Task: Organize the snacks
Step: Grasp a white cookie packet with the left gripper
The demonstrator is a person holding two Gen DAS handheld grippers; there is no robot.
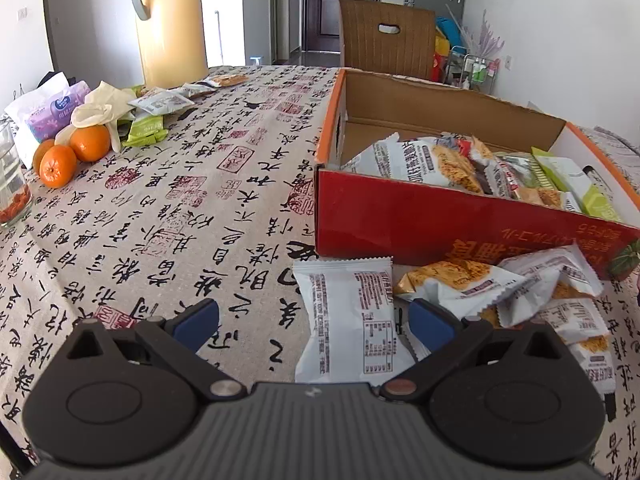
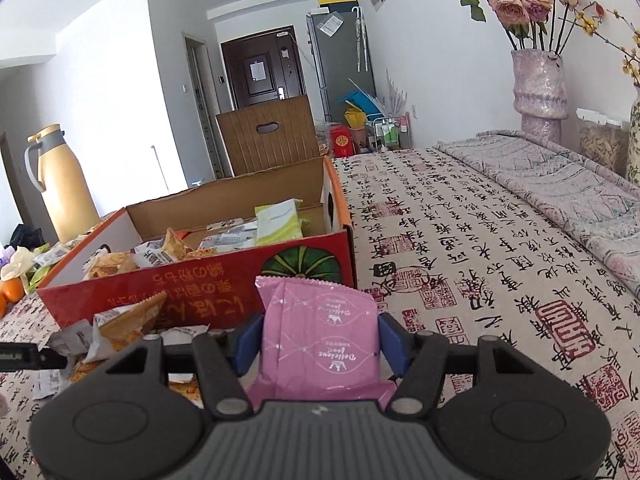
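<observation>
The right gripper [image 2: 319, 340] pinches a pink packet [image 2: 320, 340] reading "Delicious", low middle. The left gripper [image 1: 314, 320] is spread wide over a white packet [image 1: 348, 320].

Non-task items only. Left claw view: thermos [image 1: 170, 24] far ahead-left, oranges [image 1: 72, 154] and tissue pack [image 1: 52, 110] left, glass [image 1: 10, 176] at left edge. Chair [image 1: 386, 44] ahead. Right claw view: vase [image 2: 538, 92] with roses [image 2: 520, 0] far ahead-right; door [image 2: 260, 68] straight ahead.
</observation>
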